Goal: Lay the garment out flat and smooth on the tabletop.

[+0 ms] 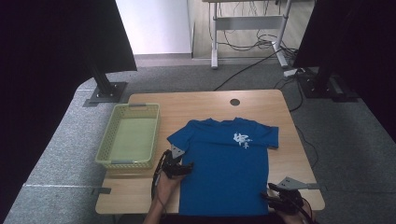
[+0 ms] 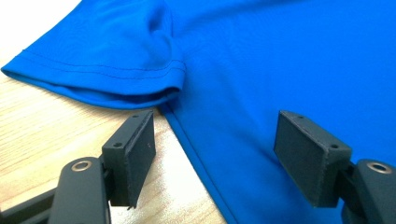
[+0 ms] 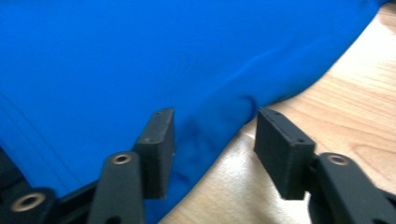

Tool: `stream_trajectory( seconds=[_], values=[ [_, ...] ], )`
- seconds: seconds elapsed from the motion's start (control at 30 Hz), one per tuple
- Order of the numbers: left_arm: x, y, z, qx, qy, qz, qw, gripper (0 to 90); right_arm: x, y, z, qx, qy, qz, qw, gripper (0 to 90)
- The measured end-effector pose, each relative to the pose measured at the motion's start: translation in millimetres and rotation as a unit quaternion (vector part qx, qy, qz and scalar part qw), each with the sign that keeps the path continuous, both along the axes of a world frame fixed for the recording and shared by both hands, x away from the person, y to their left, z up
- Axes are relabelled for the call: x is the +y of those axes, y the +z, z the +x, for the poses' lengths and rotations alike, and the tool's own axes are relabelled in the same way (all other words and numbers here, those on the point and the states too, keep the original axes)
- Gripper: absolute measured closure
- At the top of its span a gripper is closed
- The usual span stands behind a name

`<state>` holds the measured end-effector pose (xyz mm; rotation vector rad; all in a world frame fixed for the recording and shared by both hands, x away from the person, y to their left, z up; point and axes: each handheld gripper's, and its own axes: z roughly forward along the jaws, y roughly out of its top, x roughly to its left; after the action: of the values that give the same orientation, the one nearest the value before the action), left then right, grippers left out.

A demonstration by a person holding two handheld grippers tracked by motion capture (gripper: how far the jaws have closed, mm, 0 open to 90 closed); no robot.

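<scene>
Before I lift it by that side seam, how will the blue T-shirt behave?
Probably floppy: the blue T-shirt lies flat, and its sleeve puckers softly in the left gripper view. Pinched at one edge, it would likely drape and drag across the table. It looks light and thin, so it may bunch rather than slide.

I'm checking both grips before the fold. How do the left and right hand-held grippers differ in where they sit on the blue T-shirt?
The left hand-held gripper straddles the blue T-shirt at its side seam, just below a sleeve; the right hand-held gripper straddles the shirt's edge near a bottom corner. The left jaws stand wide apart; the right jaws stand closer together. Both are open, with fabric between the pads, unpinched.
</scene>
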<state>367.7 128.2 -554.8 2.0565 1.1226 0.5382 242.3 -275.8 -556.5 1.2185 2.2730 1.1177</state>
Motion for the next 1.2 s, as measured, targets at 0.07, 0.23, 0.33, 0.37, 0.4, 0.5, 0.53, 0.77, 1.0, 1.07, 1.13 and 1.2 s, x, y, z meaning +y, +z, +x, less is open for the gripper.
stream_trajectory(
  seconds=[0.07,0.23,0.33,0.37,0.4,0.5,0.53,0.77,1.0,1.07,1.13,1.2],
  values=[
    [-0.1,0.0,-0.2,0.0,0.001,0.0,1.0,29.2,2.5,-3.4,-1.9,-0.006,0.001,-0.008,0.9999,52.9],
    [-0.3,0.0,-0.3,0.0,0.002,0.0,1.0,29.2,10.3,-3.0,-6.4,-0.002,0.018,0.004,0.9998,85.6],
    [-0.4,0.0,-0.6,0.0,0.002,0.0,1.0,29.5,18.1,7.8,-3.2,0.004,0.021,-0.005,0.9998,87.0],
    [-0.5,0.0,-0.6,0.0,0.002,0.0,1.0,29.5,24.1,16.1,-0.7,-0.009,0.024,0.01,0.9996,87.0],
    [-0.7,0.0,-0.6,0.0,0.003,-0.001,1.0,29.5,34.3,25.0,3.1,-0.026,0.037,0.027,0.9986,86.6],
    [-0.7,-0.1,-0.7,-0.001,0.002,-0.002,1.0,30.1,72.0,36.7,18.4,-0.049,0.094,0.039,0.9936,64.1],
    [-0.6,0.0,-0.7,0.0,0.002,-0.001,1.0,30.1,74.1,36.8,22.9,-0.051,0.088,0.033,0.9943,62.6],
    [-0.7,0.0,-0.6,0.0,0.001,-0.001,1.0,30.2,46.9,24.4,27.7,-0.02,0.046,0.054,0.9973,58.9],
    [-0.7,0.0,-0.6,0.0,0.002,-0.002,1.0,30.2,47.4,10.7,25.0,0.004,0.076,0.04,0.9963,65.0],
    [-0.7,0.0,-0.6,0.0,0.001,-0.001,1.0,30.2,47.7,4.7,26.2,0.01,0.083,0.028,0.9961,70.6],
    [-0.7,0.0,-0.6,0.0,0.001,-0.001,1.0,30.1,47.4,-0.4,25.7,0.017,0.089,0.024,0.9956,77.4],
    [-0.7,0.0,-0.6,0.0,0.002,-0.002,1.0,30.1,45.2,-1.6,23.3,0.02,0.094,0.03,0.9949,83.5]
  ],
)
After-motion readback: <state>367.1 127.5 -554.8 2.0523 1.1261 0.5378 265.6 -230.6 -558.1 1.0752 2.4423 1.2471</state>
